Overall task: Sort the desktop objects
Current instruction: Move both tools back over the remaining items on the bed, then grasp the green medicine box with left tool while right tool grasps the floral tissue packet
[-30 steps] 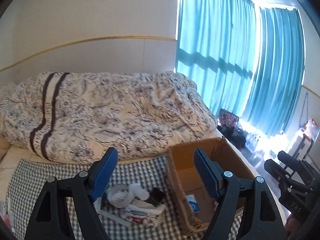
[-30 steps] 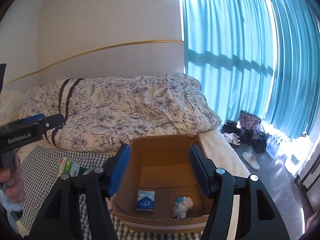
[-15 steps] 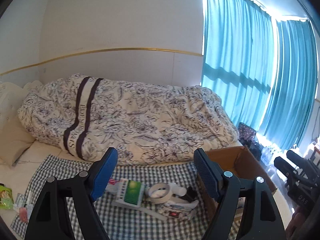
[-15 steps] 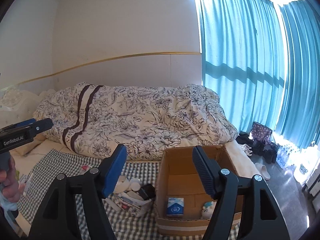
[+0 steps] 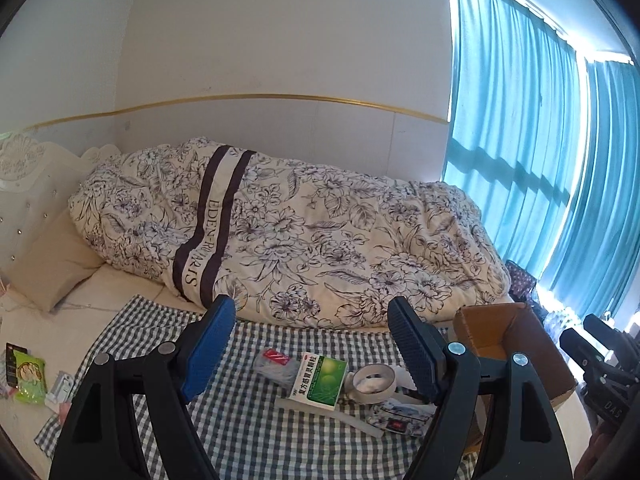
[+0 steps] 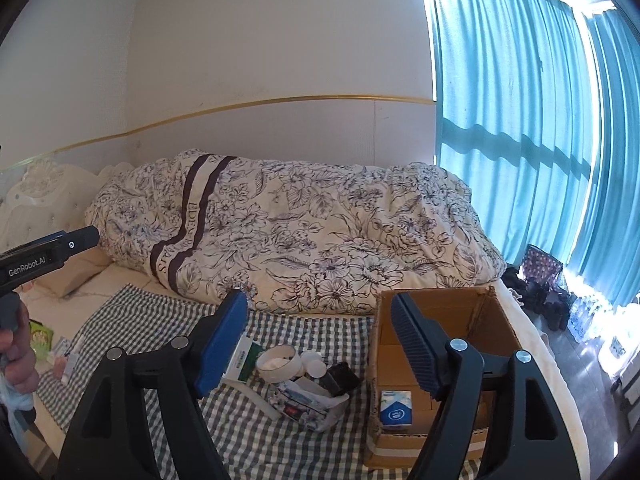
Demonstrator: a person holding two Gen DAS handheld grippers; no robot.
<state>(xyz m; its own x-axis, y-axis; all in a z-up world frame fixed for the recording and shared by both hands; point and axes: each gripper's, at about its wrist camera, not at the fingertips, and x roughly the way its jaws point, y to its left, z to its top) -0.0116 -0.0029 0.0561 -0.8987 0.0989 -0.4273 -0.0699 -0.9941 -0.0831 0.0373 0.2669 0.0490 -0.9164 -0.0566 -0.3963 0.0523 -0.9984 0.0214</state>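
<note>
Both tools are spread wide and hold nothing. Left gripper (image 5: 310, 350) hangs above the checked cloth (image 5: 240, 412) with its blue pads (image 5: 208, 350) framing a small heap of desktop objects. At the heap's centre lies a green and white medicine box (image 5: 319, 381); a roll of tape (image 5: 374, 382) touches it at 3 o'clock, a clear packet with a red label (image 5: 276, 360) sits at 10 o'clock, and a crumpled printed pouch (image 5: 400, 420) lies at 4 o'clock. Right gripper (image 6: 320, 346) hovers with its jaws far apart, straddling the near-left wall of the open cardboard box (image 6: 440, 308). Inside that box, at 6 o'clock on its floor, stands a blue and white pack (image 6: 396, 406). At 9 o'clock from the box, just beside it, are a black object (image 6: 340, 378) and white caps (image 6: 314, 364). A hand (image 6: 16, 360) shows at the right view's left edge.
</note>
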